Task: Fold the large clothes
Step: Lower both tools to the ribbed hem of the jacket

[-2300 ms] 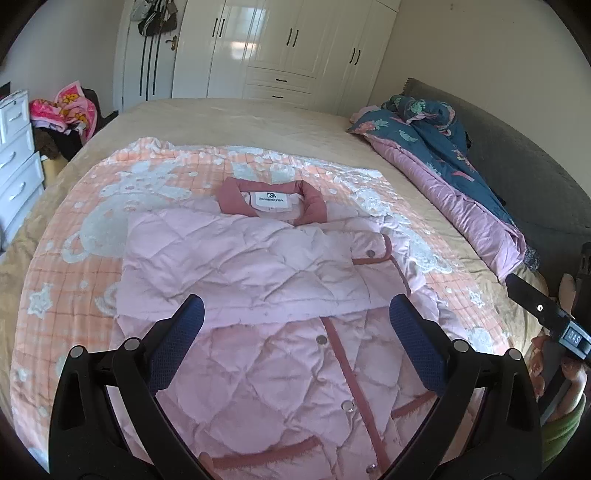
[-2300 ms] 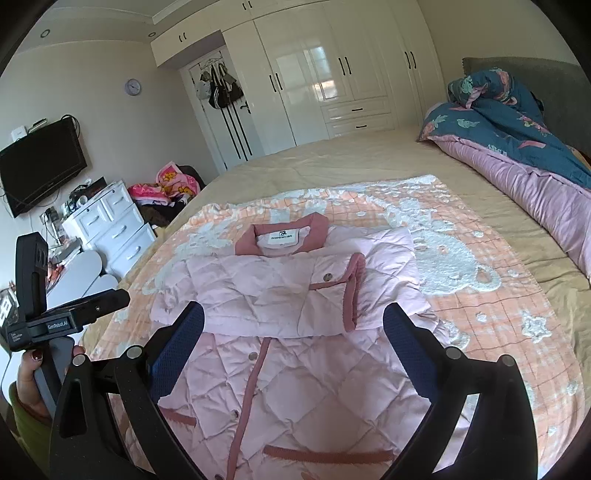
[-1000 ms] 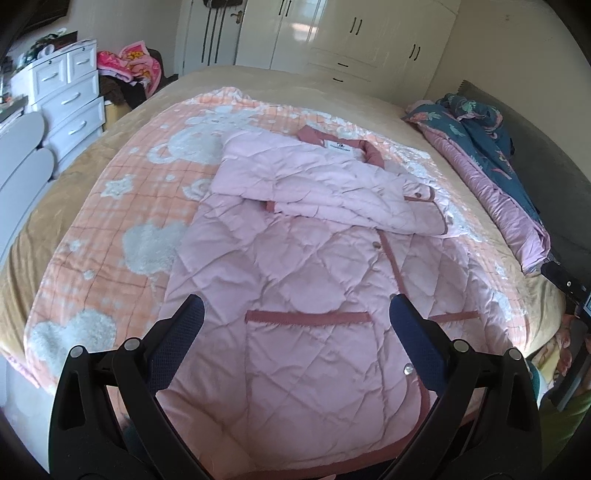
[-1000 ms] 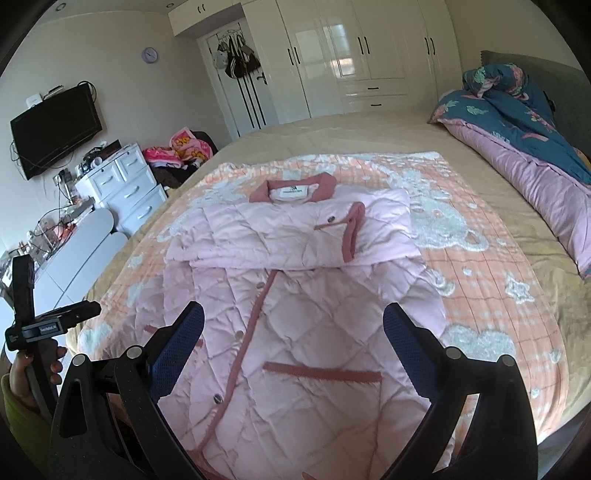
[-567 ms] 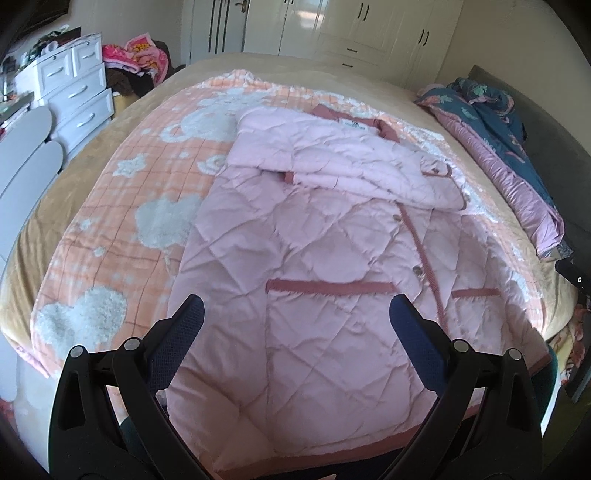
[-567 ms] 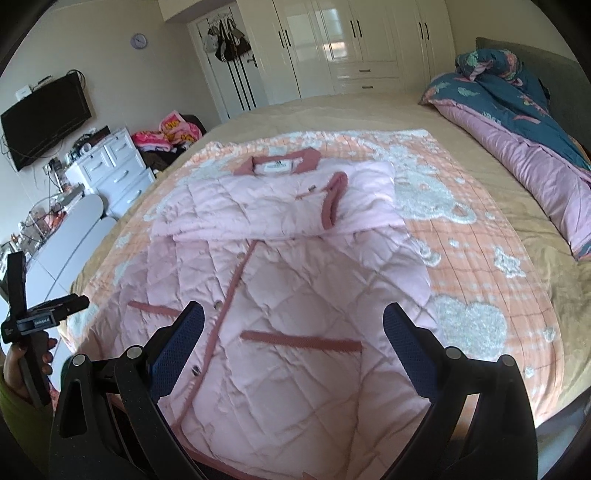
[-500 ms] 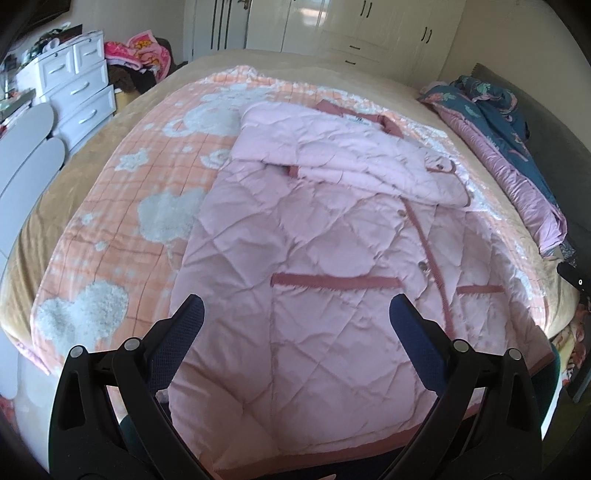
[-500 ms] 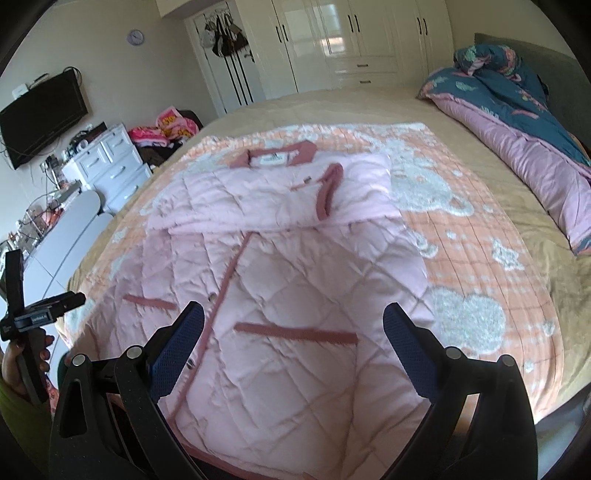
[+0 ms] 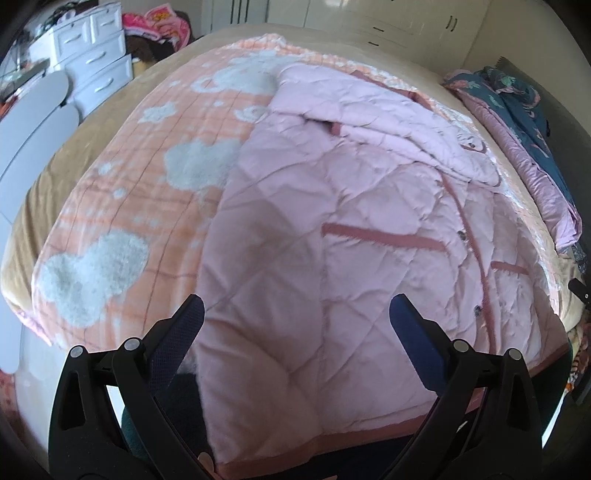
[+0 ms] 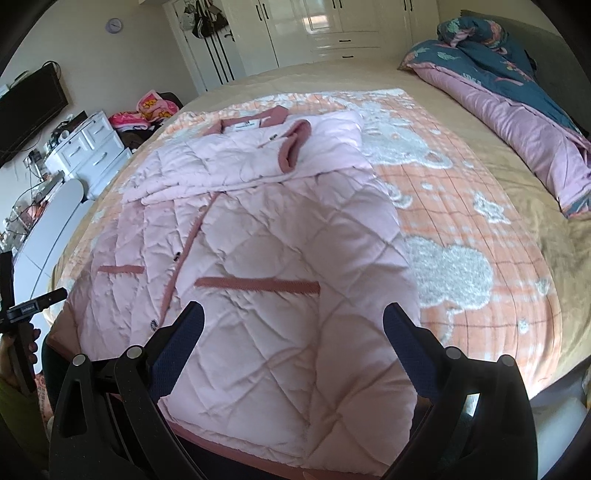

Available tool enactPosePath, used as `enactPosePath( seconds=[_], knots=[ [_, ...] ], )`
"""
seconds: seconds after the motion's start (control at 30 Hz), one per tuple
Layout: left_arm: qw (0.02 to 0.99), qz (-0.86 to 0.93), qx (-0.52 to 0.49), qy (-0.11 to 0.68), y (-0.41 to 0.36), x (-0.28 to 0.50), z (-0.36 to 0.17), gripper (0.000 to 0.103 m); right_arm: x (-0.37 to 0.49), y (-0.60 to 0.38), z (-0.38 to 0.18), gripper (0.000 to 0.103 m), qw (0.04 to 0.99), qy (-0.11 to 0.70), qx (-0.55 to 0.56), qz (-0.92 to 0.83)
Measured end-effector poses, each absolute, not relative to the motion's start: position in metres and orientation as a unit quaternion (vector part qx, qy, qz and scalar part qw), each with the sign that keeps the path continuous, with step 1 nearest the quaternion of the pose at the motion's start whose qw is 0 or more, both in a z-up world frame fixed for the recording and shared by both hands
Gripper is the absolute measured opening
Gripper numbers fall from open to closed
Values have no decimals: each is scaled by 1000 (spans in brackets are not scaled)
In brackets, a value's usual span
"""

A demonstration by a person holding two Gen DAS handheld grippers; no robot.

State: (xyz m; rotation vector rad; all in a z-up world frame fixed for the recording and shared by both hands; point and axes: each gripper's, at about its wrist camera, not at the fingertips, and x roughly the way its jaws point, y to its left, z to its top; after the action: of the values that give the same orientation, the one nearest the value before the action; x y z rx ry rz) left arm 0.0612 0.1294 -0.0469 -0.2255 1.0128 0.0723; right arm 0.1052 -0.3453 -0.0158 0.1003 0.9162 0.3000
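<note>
A large pink quilted coat (image 9: 332,206) with dark pink trim lies face up on the bed, both sleeves folded across its chest; it also shows in the right wrist view (image 10: 266,236). Its hem hangs at the near bed edge. My left gripper (image 9: 295,321) is open and empty, over the coat's lower left corner. My right gripper (image 10: 293,325) is open and empty, over the coat's lower right part. The left gripper's handle (image 10: 26,306) shows at the left edge of the right wrist view.
An orange blanket (image 10: 461,229) with white shapes lies under the coat. A blue and purple quilt (image 10: 517,85) is piled at the right. White drawers (image 10: 88,155) stand left of the bed, wardrobes (image 10: 332,26) behind it.
Both grippers have drawn back from the coat's chest and come down to its hem at the near bed edge. The coat has not moved. Both stay open.
</note>
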Motion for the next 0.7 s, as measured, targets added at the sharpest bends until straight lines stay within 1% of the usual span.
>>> enactPosePath(
  seconds=[0.4, 0.53, 0.7],
  knots=[
    [843, 33, -134, 519, 153, 36, -74, 94, 98, -356, -21, 97, 873, 450, 77, 171],
    [837, 26, -144, 528, 152, 33, -84, 94, 92, -357, -23, 97, 869, 459, 66, 172],
    [842, 24, -122, 525, 144, 34, -89, 94, 82, -367, -31, 97, 860, 479, 59, 163]
  ],
)
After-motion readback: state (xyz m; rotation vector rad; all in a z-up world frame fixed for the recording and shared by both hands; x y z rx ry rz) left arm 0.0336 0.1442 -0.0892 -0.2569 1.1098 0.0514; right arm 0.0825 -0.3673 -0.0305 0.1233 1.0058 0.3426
